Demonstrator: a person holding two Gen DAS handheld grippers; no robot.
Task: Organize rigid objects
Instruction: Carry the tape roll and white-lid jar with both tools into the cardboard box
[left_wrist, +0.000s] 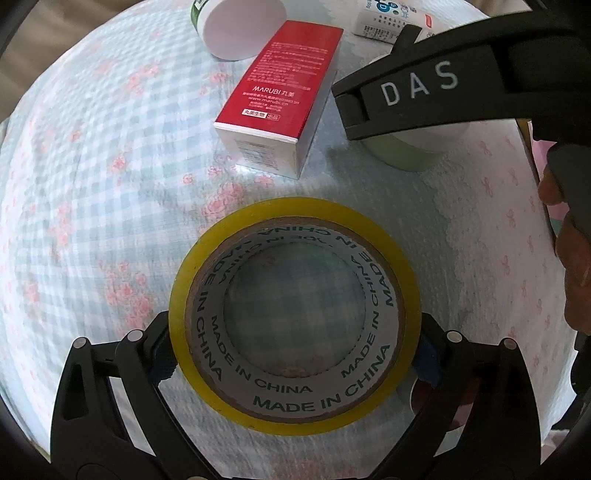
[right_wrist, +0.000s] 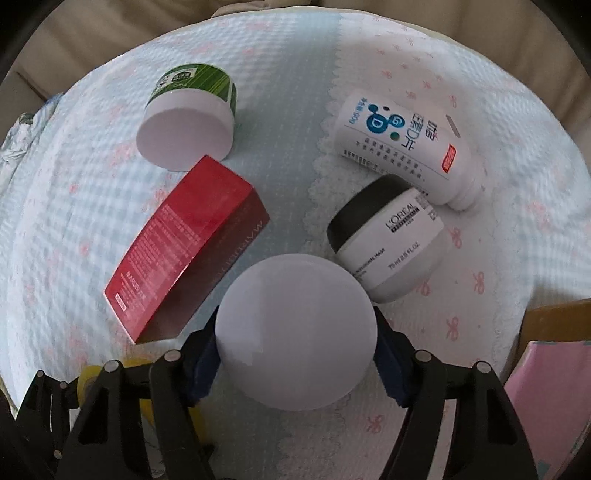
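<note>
Both tools are loaded at once here, and that is where the trouble could start: the right gripper is carrying a white round jar with the red box just off its left side, so a careless swing could well clip the box's near corner and skid it across the quilted cloth. The jar's smooth wall against the blue pads looks like a grip that might slip if the squeeze eases. The L'Oréal jar, lying tilted just right of and beyond the held jar, sits close enough to be nudged too. Over on the other side, the left gripper has its fingers spread wide and pressed on the outer rim of the yellow tape roll, one at each side, the roll lying flat, nearer the camera than the red box; a roll held at its widest line like this may pivot or drop out when lifted. The right gripper's fingers are likewise spread about the jar's width and pinching it. Beyond the red box sits the green-labelled jar, with the white bottle well to its right.
</note>
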